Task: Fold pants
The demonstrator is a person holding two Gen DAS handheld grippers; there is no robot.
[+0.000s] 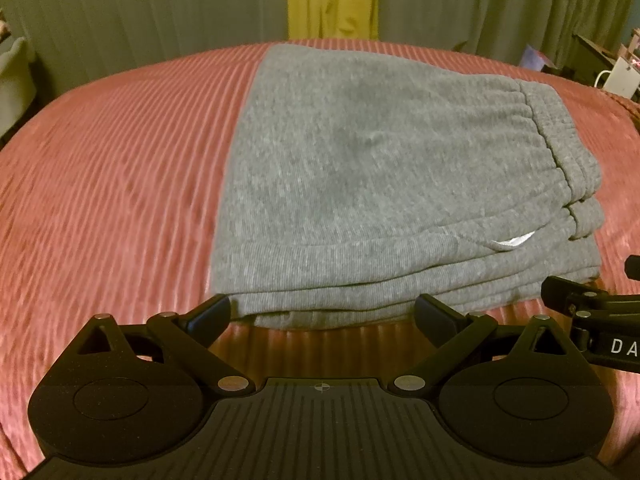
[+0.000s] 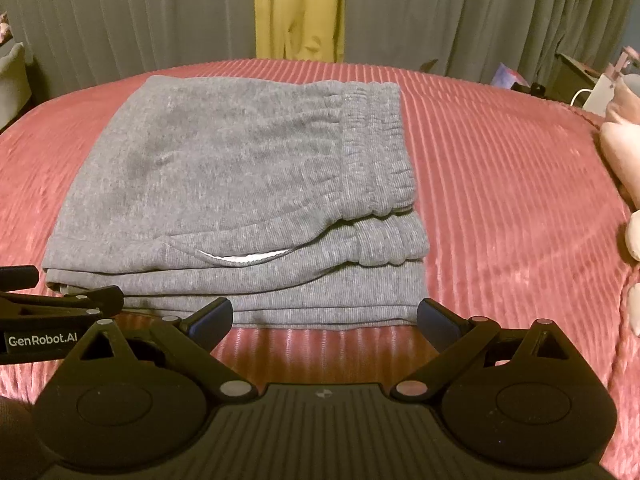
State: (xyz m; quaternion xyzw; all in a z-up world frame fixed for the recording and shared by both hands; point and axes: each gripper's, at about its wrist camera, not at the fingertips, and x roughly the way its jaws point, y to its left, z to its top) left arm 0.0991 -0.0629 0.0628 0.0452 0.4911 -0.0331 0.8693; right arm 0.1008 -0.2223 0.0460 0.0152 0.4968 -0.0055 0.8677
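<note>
Both wrist views look low, close, forward across folded pants (image 1: 380, 184).

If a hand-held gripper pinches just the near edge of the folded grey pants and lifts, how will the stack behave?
The grey pants would likely sag and unfold: they are soft knit lying in several loose layers. A single pinch probably catches only some of them, since the near edges are stacked separately. Pushing may bunch them, as the ribbed pink bedspread looks grippy.

The folded pants (image 2: 236, 196) lay on the bed (image 2: 500, 200), waistband to the right (layers stacked). Both hand-held grippers hung side by side just before the near edge, left (image 1: 322, 316) beside right (image 2: 325, 320). Curtains (image 2: 460, 12) hung behind.
</note>
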